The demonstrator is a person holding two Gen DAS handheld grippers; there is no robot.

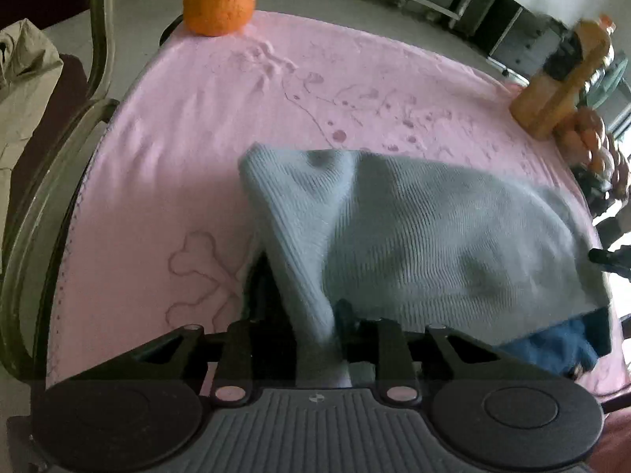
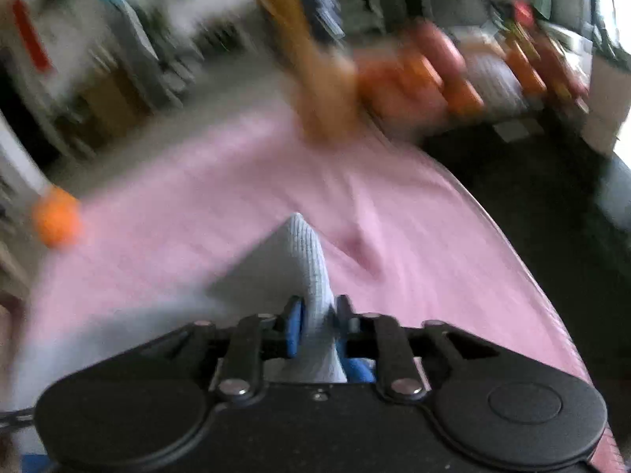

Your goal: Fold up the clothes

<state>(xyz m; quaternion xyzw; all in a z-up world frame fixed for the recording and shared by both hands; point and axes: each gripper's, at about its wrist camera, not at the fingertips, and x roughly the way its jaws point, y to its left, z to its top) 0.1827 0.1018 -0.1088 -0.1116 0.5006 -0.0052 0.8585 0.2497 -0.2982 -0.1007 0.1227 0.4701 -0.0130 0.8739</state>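
A light grey ribbed knit garment (image 1: 414, 236) lies on the pink cloth (image 1: 197, 138), one edge lifted off it. My left gripper (image 1: 319, 327) is shut on a bunched fold of that edge, which runs down between its jaws. In the blurred right wrist view my right gripper (image 2: 317, 315) is shut on another fold of the grey garment (image 2: 311, 268), pinched between its blue pads (image 2: 295, 327). A dark blue piece of fabric (image 1: 568, 343) shows under the garment's right end.
An orange fruit (image 1: 221, 0) sits at the far left corner of the pink cloth. A bottle of orange drink (image 1: 572, 75) and a bag of round fruit (image 1: 591, 138) stand at the far right. A chair frame (image 1: 55, 165) borders the left side. Shelves fill the background.
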